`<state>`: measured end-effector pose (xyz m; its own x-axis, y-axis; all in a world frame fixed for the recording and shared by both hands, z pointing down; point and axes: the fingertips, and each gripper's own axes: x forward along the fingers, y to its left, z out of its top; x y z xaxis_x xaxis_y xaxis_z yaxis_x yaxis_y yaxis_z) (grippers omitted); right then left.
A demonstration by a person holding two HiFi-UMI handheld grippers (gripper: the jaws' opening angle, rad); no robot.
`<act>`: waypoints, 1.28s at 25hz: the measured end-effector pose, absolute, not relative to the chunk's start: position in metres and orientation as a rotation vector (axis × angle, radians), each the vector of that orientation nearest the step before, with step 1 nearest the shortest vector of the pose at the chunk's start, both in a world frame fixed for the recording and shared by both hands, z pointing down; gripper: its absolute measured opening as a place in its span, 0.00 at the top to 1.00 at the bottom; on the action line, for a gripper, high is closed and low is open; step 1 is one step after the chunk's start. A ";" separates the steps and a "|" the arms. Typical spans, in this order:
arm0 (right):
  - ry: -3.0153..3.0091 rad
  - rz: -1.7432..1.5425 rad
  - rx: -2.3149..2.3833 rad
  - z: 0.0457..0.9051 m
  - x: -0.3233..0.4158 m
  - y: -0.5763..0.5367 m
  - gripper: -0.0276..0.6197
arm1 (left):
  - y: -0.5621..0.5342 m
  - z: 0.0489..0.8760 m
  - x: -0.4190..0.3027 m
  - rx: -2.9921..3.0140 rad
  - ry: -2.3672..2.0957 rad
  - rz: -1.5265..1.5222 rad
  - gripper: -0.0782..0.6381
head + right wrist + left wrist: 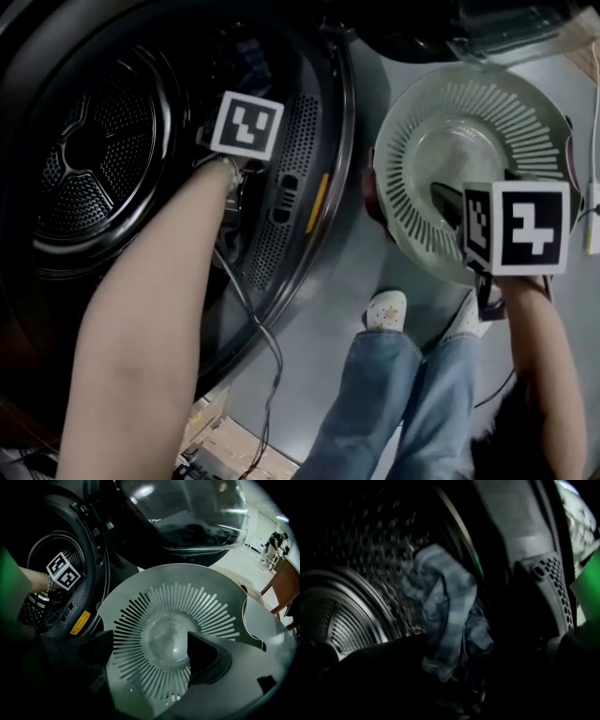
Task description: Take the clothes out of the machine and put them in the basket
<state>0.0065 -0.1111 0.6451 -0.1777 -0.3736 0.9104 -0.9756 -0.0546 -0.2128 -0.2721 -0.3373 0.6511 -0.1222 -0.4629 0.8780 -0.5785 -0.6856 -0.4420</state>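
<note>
The machine's dark drum (94,159) fills the left of the head view. My left arm reaches into it, and that gripper's marker cube (247,125) hides the jaws there. In the left gripper view a blue striped cloth (445,616) lies crumpled against the perforated drum wall (370,559). It sits between the dim jaws of my left gripper (487,656), which stand apart, with a gap on the cloth's right side. My right gripper (150,660) hovers open over the pale slotted basket (187,588), nothing between its jaws. The basket (450,122) holds no clothes.
The machine's glass door (187,513) hangs open above the basket. A person's feet in white slippers (386,309) and jeans legs (375,403) stand on the grey floor beside the drum's rim (319,202). A cable (267,347) trails down from the left gripper.
</note>
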 end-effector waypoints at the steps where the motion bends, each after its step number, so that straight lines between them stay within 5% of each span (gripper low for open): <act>1: -1.602 1.223 1.453 0.647 0.004 -0.112 0.20 | -0.338 0.651 -0.273 2.004 -1.193 1.933 0.37; 3: -1.613 1.216 1.444 0.650 -0.003 -0.113 0.20 | -0.334 0.653 -0.273 1.993 -1.151 1.905 0.45; 5: -1.622 1.225 1.436 0.652 -0.008 -0.113 0.20 | -0.327 0.654 -0.275 1.977 -1.122 1.900 0.66; 7: -1.624 1.231 1.427 0.651 -0.011 -0.114 0.21 | -0.329 0.651 -0.278 1.962 -1.165 1.916 0.72; 32: -1.563 1.249 1.439 0.569 0.062 -0.039 0.23 | -0.250 0.544 -0.258 1.835 -1.710 1.857 0.73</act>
<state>0.0618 -0.0390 0.5687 -0.1729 -0.3415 0.9238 -0.9765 -0.0632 -0.2061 -0.2583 -0.2495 0.5443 -0.3082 -0.6318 0.7112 -0.6565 -0.3997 -0.6397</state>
